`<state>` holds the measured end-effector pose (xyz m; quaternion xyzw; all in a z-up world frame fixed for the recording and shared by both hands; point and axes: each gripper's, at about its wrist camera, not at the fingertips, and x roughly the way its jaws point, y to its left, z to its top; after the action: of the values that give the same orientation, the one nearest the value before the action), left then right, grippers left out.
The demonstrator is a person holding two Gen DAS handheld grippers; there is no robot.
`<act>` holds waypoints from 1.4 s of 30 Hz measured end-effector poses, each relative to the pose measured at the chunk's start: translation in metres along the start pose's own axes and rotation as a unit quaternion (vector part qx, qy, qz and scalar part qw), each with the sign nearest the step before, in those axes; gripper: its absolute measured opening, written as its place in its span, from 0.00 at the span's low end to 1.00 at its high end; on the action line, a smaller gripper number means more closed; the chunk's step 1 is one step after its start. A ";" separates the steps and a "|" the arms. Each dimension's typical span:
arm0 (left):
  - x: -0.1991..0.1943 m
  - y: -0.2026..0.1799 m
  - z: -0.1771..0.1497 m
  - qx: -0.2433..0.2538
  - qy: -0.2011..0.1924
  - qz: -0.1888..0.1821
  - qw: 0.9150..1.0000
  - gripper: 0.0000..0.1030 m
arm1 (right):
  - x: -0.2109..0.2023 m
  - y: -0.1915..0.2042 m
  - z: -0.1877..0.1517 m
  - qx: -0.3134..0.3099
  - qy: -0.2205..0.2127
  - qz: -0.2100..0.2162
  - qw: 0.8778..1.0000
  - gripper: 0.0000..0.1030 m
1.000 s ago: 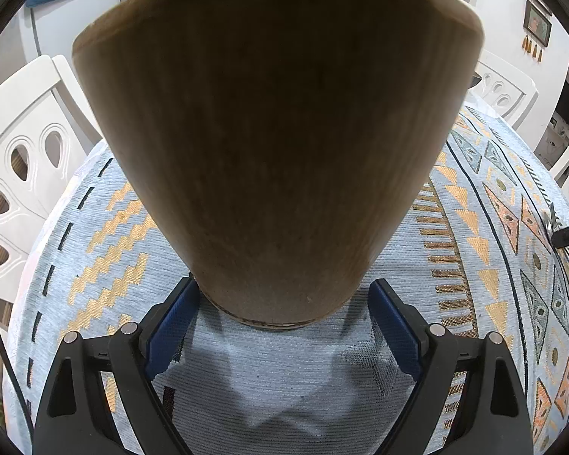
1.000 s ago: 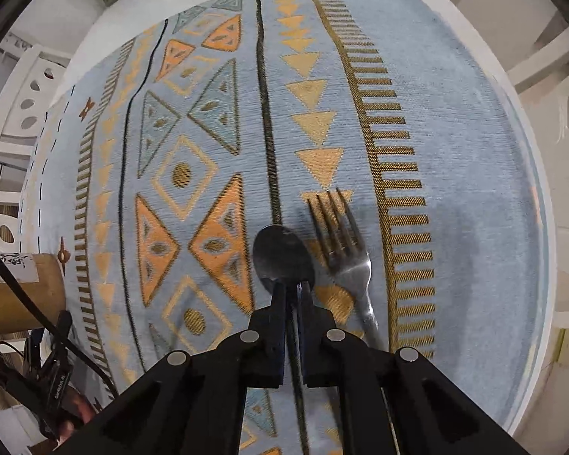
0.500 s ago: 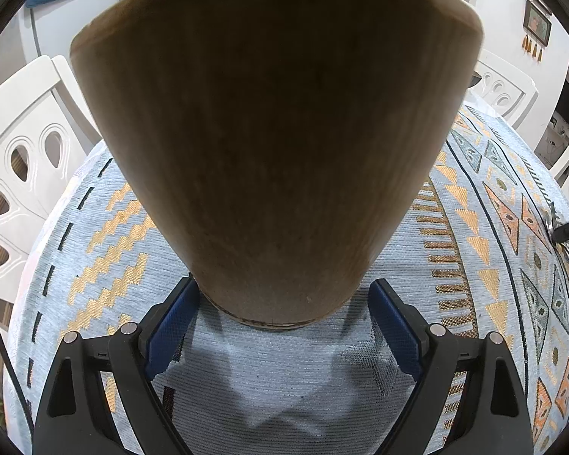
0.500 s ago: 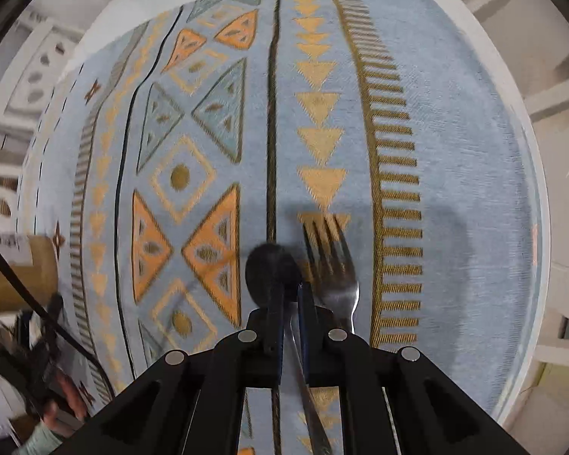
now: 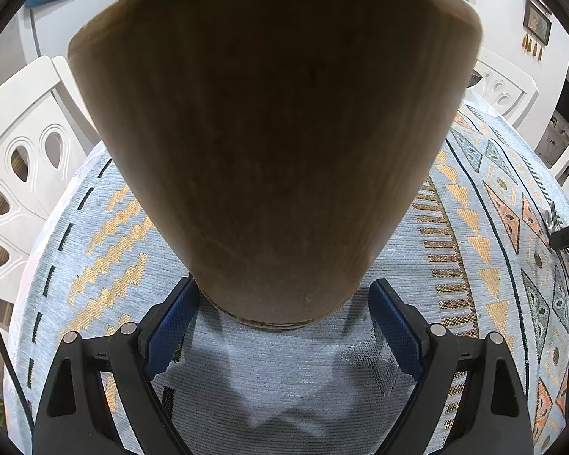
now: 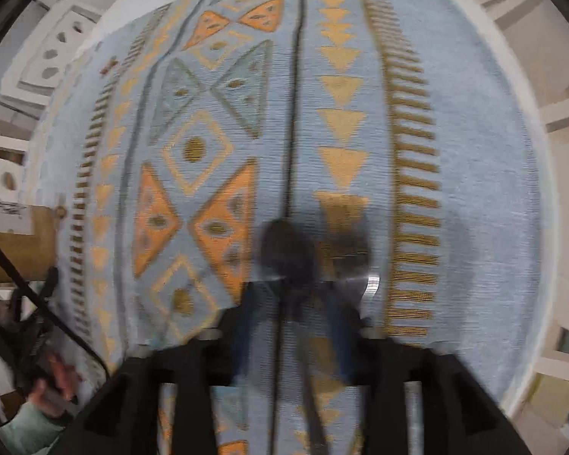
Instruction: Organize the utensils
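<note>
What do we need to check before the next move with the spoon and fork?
1. Wooden cup stands upright on the tablecloth: ok.
2. Left tool sits around the cup's base: ok. Whether it squeezes the cup: cannot tell.
3. Right tool is opening, with the spoon handle between its pads and not pinched: ok.
4. Fork lies beside the spoon: ok, though blurred.
5. Spoon lies flat on the cloth: cannot tell, the picture is too blurred.
</note>
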<state>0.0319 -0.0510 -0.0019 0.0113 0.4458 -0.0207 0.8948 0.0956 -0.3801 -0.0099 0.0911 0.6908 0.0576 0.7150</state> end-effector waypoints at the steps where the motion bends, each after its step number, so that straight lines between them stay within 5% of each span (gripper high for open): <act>1: 0.000 -0.001 0.000 0.000 0.000 0.000 1.000 0.88 | 0.001 0.004 0.000 -0.001 0.000 0.003 1.000 0.52; 6: 0.000 -0.001 0.000 0.000 0.000 0.000 1.000 0.88 | -0.001 0.025 0.000 -0.035 -0.023 -0.037 0.998 0.52; 10: 0.000 0.000 0.000 0.000 0.000 0.000 1.000 0.88 | -0.005 0.006 0.006 -0.005 -0.020 -0.006 1.000 0.52; 15: 0.000 -0.001 0.000 0.000 0.000 0.000 1.000 0.89 | -0.005 -0.012 0.017 0.018 -0.026 0.019 0.999 0.40; 26: 0.001 -0.004 0.001 0.000 0.001 0.001 1.000 0.89 | -0.015 -0.020 0.011 -0.028 -0.020 -0.071 0.997 0.34; 34: 0.004 -0.008 0.001 0.002 0.002 0.002 1.000 0.91 | 0.003 -0.025 0.044 -0.069 -0.005 -0.075 0.995 0.37; 37: 0.004 -0.008 0.002 0.002 0.003 0.001 1.000 0.91 | 0.006 -0.016 0.045 -0.085 -0.008 -0.094 0.992 0.34; 39: 0.004 -0.009 0.002 0.003 0.003 0.002 1.000 0.91 | 0.003 -0.010 0.038 -0.082 -0.019 -0.097 0.992 0.21; 42: 0.004 -0.008 0.002 0.002 0.003 0.001 1.000 0.91 | -0.006 -0.014 0.026 -0.053 -0.033 -0.094 0.994 0.21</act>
<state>0.0355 -0.0591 -0.0040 0.0142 0.4480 -0.0204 0.8937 0.1204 -0.3966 -0.0062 -0.0105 0.6681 0.0237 0.7436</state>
